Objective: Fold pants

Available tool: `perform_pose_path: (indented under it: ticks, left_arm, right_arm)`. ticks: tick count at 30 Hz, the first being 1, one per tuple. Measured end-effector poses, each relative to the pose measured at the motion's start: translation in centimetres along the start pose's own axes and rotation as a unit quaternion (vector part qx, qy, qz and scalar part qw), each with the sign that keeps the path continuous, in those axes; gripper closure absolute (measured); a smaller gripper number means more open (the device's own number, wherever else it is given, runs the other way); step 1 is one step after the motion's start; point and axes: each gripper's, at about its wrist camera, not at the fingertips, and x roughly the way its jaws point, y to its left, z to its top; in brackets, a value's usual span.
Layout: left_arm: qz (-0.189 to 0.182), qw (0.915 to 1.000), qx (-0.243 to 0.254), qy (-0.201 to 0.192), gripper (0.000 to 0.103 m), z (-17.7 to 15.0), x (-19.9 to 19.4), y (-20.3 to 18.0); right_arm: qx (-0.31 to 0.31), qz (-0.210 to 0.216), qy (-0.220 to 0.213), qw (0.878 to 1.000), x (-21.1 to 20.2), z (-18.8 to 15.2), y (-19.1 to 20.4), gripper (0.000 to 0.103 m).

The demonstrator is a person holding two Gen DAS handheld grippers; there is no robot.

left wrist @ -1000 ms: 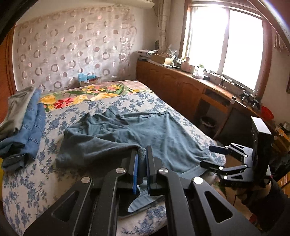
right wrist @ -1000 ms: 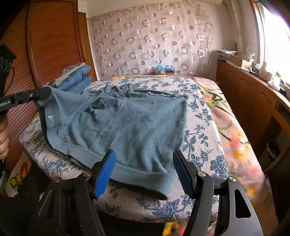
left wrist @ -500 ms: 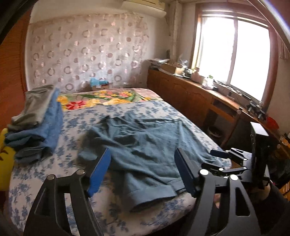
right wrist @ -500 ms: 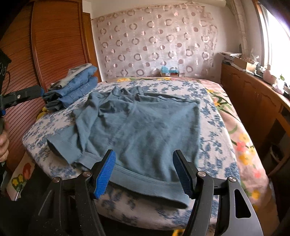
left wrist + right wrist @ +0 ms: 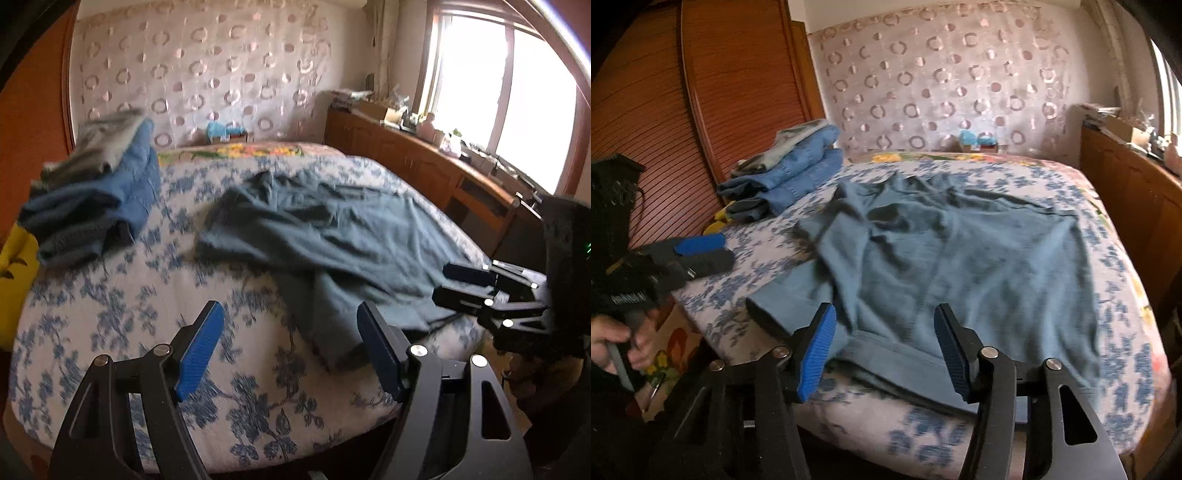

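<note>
1 bed (image 5: 1115, 280), 1 pants (image 5: 960, 258) spread on it, 1 stack (image 5: 790, 173) of folded clothes, 2 grippers: left (image 5: 291, 347), right (image 5: 886, 347)

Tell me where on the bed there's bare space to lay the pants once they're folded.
The clearest bare patch of bed is the near corner, between the stack of folded clothes and the spread pants. A bare strip also runs along the bed's window side past the pants. The far wardrobe-side corner under the stack is crowded.

folded clothes stack (image 5: 790, 170) (far-left on bed) | floral bedsheet (image 5: 110, 317) | wooden cabinets (image 5: 413, 162)
</note>
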Motion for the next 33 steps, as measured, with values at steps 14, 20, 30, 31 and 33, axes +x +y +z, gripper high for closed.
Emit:
perform_pose_path:
  ticks: [14,20,30,31,33]
  left_arm:
    - [0.009,0.9984,0.015,0.053,0.027,-2.8,2.8,-0.4]
    - [0.012,0.9986,0.021,0.047,0.026,-3.1,2.6,-0.5]
    - [0.013,0.9988,0.023,0.041,0.026,-3.2,2.5,-0.4]
    - [0.013,0.9988,0.022,0.041,0.026,-3.2,2.5,-0.4]
    - [0.013,0.9988,0.022,0.042,0.026,-3.2,2.6,-0.4]
  right_arm:
    - [-0.005,0.015,0.027,1.000,1.6,0.1,0.7,0.055]
    - [-0.001,0.019,0.038,0.999,2.9,0.0,1.1,0.062]
    - [-0.014,0.019,0.043,0.999,4.8,0.9,1.5,0.077]
    - [-0.016,0.018,0.044,0.999,5.0,1.0,1.5,0.079]
    - [-0.021,0.016,0.043,0.999,5.3,1.2,1.8,0.091]
